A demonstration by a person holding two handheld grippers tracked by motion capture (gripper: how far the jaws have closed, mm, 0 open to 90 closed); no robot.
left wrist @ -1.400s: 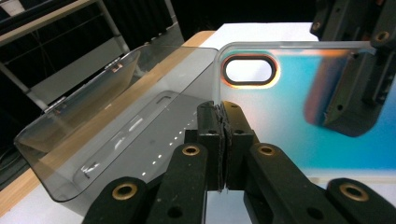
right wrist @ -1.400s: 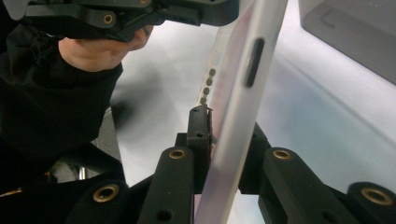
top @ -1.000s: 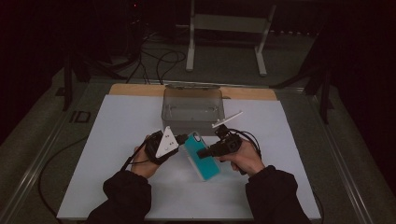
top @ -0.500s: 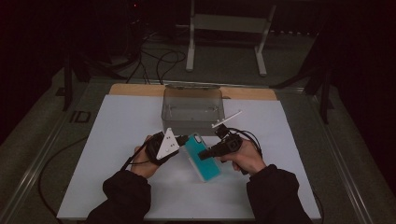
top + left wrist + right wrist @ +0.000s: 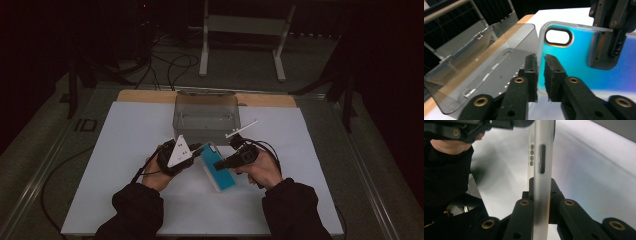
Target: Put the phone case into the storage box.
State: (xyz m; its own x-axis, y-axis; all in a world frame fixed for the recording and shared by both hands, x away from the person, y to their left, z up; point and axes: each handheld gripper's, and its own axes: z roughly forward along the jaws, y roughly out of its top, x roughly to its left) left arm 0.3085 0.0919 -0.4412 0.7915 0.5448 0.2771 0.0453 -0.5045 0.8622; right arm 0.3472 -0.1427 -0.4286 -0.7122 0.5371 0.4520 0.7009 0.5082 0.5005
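A blue phone case (image 5: 220,173) with a clear rim and a camera cutout is held just above the white table, between both hands. My left gripper (image 5: 199,148) is at the case's far left corner. In the left gripper view its jaws (image 5: 540,65) have just been opening, and the case (image 5: 574,57) rim runs between them with a small gap. My right gripper (image 5: 218,164) reaches over the case from the right. Its jaws (image 5: 543,183) have just been closing and are shut on the case (image 5: 544,147), seen edge-on. The right gripper (image 5: 607,42) clamps the case's blue face.
A clear plastic box (image 5: 206,117) stands open just behind the hands, and again close at the left (image 5: 486,65). A thin white strip (image 5: 241,129) lies by its right corner. The white sheet (image 5: 125,150) covers the table; a metal stand (image 5: 245,30) is on the floor beyond.
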